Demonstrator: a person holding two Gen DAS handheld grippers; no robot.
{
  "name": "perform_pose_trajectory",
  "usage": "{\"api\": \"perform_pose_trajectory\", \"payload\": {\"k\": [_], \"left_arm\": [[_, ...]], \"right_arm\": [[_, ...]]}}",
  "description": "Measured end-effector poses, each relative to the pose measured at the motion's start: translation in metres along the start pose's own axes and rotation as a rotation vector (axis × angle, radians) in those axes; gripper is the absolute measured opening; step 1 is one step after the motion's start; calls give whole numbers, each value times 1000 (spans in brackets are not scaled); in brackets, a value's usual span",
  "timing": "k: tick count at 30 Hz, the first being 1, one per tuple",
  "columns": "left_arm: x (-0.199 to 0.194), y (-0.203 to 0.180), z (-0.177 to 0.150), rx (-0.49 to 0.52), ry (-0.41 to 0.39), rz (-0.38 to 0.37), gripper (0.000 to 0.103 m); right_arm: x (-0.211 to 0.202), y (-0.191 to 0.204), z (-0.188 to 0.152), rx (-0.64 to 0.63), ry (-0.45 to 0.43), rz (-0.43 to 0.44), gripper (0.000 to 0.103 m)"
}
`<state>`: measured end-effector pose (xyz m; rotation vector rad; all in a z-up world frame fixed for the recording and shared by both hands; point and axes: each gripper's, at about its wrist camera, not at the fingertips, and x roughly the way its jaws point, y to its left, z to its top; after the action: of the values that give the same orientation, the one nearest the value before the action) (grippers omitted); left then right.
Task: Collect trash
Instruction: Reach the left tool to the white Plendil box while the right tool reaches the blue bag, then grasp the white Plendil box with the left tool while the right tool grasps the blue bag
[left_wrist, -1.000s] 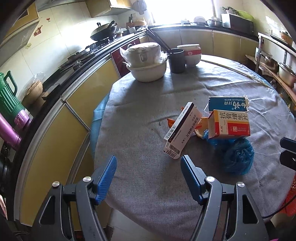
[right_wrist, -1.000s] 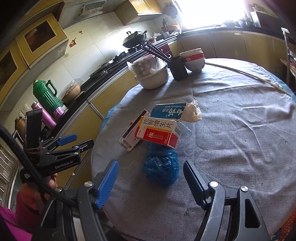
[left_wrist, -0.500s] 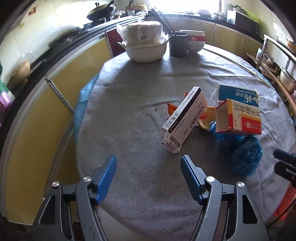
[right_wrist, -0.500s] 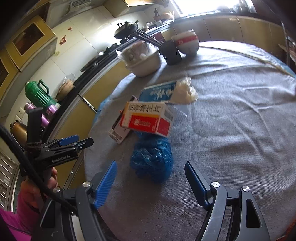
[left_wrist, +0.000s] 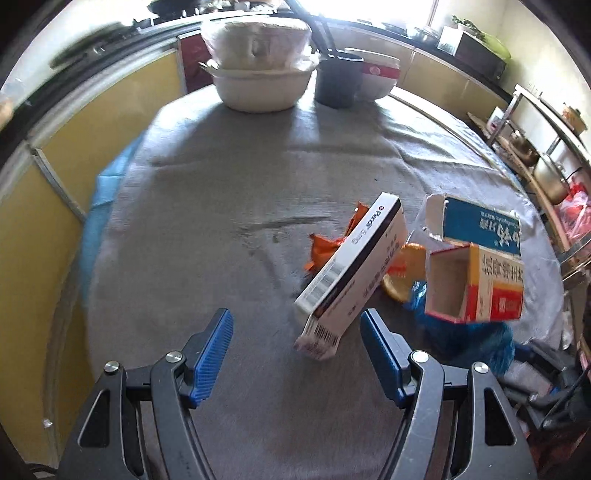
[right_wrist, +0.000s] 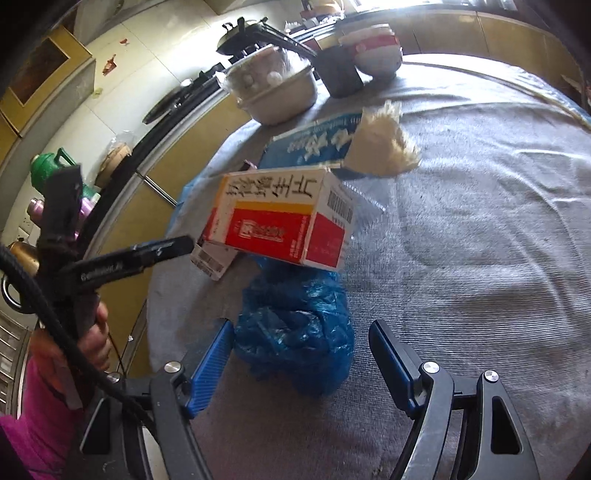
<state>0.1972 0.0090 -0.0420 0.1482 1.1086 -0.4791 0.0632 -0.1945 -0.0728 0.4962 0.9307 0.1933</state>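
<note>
Round table (left_wrist: 229, 206) under grey cloth. At its far edge: white pot (left_wrist: 258, 77), dark cup (left_wrist: 338, 83), bowl (left_wrist: 376, 75). Trash heaped toward table's right side: blue bag (right_wrist: 295, 332) lowest, red-yellow box (right_wrist: 284, 218) lying on bag, blue box (right_wrist: 314, 142) behind it, white box (left_wrist: 351, 269) tilted on orange wrapper (left_wrist: 325, 247). Left gripper (left_wrist: 295, 338) jaws wide, empty, near white box end. Right gripper (right_wrist: 301, 354) jaws wide, bag between fingers, not clamped.

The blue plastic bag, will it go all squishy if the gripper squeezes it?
Probably yes. The blue plastic bag is crumpled, thin film, so it should squash and flop. It looks light. The red and yellow box leans over it and may tip when the bag moves.
</note>
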Motion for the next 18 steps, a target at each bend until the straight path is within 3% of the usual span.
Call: {"api": "perform_pose_trajectory", "payload": {"k": [7,9,10,18], "left_arm": [[26,1,13,-3,17,-130,71],[29,-2,15,15,19,-146,59],[32,-5,15,24,30,-156,47],[26,-8,5,-4,37,-205,26]], "right_arm": [[10,11,-3,-80,-17,-15,76],[11,13,-3,-93,-22,-7,66],[11,14,-4,-99,-22,-5,66],[7,18,-11,-117,-23,-9,61]]}}
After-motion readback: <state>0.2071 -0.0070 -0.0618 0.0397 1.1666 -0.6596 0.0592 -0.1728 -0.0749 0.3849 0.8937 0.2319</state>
